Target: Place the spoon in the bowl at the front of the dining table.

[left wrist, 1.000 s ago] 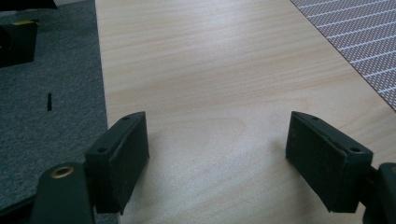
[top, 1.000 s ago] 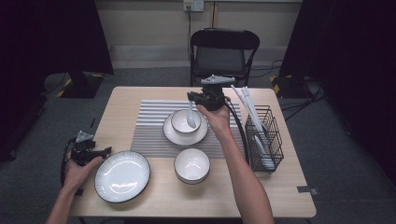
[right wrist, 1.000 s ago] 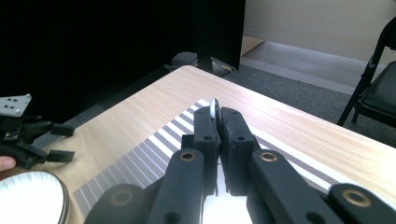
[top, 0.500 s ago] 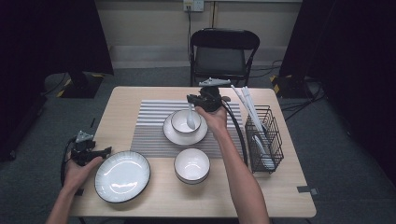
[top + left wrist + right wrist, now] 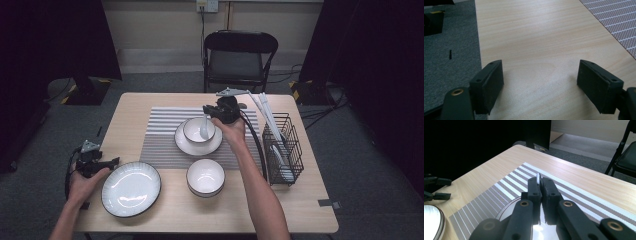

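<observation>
My right gripper (image 5: 212,114) is shut on the handle of a white spoon (image 5: 204,128) whose bowl end hangs into a small white bowl (image 5: 198,130). That bowl stands on a white saucer plate (image 5: 192,146) on the striped placemat (image 5: 162,132). In the right gripper view the jaws (image 5: 540,185) pinch the thin spoon handle (image 5: 538,178) above the saucer's rim (image 5: 505,211). My left gripper (image 5: 107,163) lies open near the table's left edge, beside a large dark-rimmed plate (image 5: 131,188). In the left gripper view its fingers (image 5: 487,83) stand wide apart over bare wood.
A second white bowl (image 5: 205,177) sits in front of the placemat. A black wire basket (image 5: 283,150) with white utensils stands at the right side of the table. A black folding chair (image 5: 237,59) is behind the far edge of the table (image 5: 300,210).
The right gripper has come down a little with the spoon, so the spoon's end sits lower in the small bowl. The left hand has stayed put.
</observation>
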Demonstrator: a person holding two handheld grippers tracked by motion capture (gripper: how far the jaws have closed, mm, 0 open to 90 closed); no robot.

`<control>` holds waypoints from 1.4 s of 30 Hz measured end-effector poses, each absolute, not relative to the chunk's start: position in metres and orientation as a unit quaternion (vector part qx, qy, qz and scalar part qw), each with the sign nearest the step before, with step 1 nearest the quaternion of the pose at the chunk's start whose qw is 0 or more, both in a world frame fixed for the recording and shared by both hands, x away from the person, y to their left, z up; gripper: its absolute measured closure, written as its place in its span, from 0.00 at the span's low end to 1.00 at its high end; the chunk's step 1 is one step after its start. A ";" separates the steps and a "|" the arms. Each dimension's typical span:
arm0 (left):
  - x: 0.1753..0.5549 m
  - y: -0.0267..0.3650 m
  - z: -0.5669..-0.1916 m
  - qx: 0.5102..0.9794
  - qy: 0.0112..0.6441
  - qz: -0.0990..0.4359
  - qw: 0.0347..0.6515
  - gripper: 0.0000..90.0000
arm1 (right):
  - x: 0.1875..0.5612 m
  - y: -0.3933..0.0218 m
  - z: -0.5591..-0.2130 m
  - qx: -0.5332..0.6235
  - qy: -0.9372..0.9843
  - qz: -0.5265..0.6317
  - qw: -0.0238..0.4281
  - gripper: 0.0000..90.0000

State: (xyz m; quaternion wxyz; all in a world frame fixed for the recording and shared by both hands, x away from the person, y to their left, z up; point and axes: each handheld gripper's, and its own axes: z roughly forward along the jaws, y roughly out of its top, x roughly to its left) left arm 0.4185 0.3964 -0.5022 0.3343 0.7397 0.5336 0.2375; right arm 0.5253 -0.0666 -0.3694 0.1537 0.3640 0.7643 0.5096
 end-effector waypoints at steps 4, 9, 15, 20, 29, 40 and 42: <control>0.419 0.396 -0.502 0.740 0.533 0.237 0.334 0.23 | 0.522 -0.069 -0.371 0.364 0.762 0.513 0.154 0.96; 0.419 0.396 -0.502 0.739 0.534 0.238 0.334 0.23 | 0.516 -0.071 -0.375 0.361 0.761 0.517 0.153 0.96; 0.419 0.396 -0.502 0.740 0.534 0.237 0.334 0.23 | 0.513 -0.071 -0.379 0.359 0.760 0.521 0.148 0.96; 0.419 0.396 -0.502 0.739 0.534 0.238 0.334 0.23 | 0.509 -0.069 -0.383 0.359 0.761 0.521 0.146 0.96; 0.419 0.396 -0.502 0.739 0.534 0.238 0.334 0.23 | 0.503 -0.069 -0.392 0.361 0.760 0.522 0.143 0.96; 0.419 0.396 -0.502 0.739 0.534 0.238 0.334 0.23 | 0.495 -0.069 -0.401 0.359 0.757 0.528 0.138 0.94; 0.419 0.396 -0.502 0.740 0.533 0.237 0.334 0.23 | 0.495 -0.069 -0.401 0.357 0.759 0.527 0.137 0.94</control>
